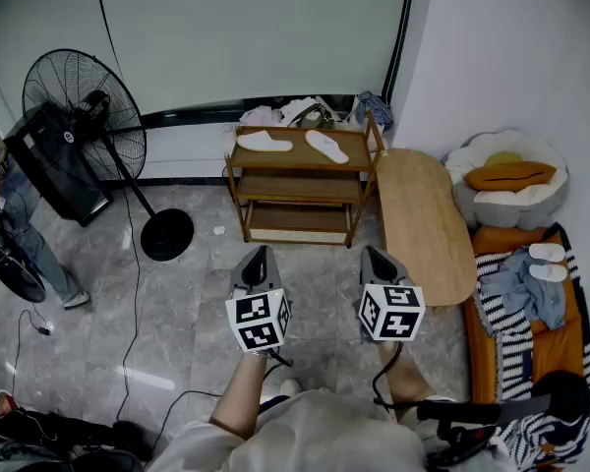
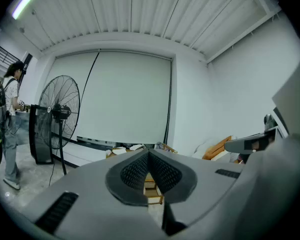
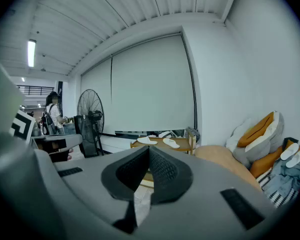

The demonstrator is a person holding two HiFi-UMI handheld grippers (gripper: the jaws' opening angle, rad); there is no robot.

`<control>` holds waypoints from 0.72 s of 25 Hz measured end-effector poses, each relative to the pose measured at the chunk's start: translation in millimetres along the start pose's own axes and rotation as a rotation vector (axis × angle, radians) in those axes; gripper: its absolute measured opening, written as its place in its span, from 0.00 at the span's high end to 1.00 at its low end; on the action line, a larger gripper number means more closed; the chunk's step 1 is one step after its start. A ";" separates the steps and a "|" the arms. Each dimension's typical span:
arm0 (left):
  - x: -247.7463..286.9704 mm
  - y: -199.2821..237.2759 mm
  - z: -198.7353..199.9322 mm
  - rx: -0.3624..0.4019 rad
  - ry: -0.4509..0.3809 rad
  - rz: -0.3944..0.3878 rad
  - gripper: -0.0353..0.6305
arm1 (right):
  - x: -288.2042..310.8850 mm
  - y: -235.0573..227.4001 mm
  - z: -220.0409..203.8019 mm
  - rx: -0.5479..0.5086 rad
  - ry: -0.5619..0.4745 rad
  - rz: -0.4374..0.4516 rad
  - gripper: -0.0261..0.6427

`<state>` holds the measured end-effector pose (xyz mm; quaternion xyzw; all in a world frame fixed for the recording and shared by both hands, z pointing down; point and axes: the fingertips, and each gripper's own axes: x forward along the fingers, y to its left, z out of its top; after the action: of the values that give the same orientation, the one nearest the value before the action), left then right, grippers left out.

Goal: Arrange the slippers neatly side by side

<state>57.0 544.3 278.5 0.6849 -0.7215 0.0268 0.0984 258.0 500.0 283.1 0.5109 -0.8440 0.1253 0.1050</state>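
Slippers [image 1: 264, 142], both white, lie on the top shelf of the wooden rack [image 1: 300, 187] at the far middle. One lies crosswise on the left and the right slipper [image 1: 326, 146] is slanted, with a gap between them. The left gripper [image 1: 259, 254] and right gripper [image 1: 376, 254] hover near, above the grey floor [image 1: 177, 303], well apart from the rack. Each has its jaws closed together on nothing.

No readable text, brand, number. Left gripper [image 1: 258, 254], right gripper [image 1: 375, 255]: marker cube [image 1: 259, 321] each, square patterns only. Badge on fan [image 1: 79, 106] too small.
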 end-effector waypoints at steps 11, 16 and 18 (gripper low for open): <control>10.3 26.6 0.9 -0.002 -0.003 0.000 0.94 | 19.7 19.5 1.7 0.050 -0.011 0.012 0.91; 19.9 37.8 0.4 0.009 0.002 -0.022 0.94 | 26.5 25.9 4.2 0.072 -0.023 -0.011 0.91; 22.8 40.6 -4.4 0.018 0.012 -0.034 0.94 | 27.0 24.6 0.0 0.081 -0.017 -0.032 0.91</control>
<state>16.1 525.1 290.8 0.6977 -0.7088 0.0357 0.0973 223.9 488.4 288.8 0.5294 -0.8306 0.1535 0.0790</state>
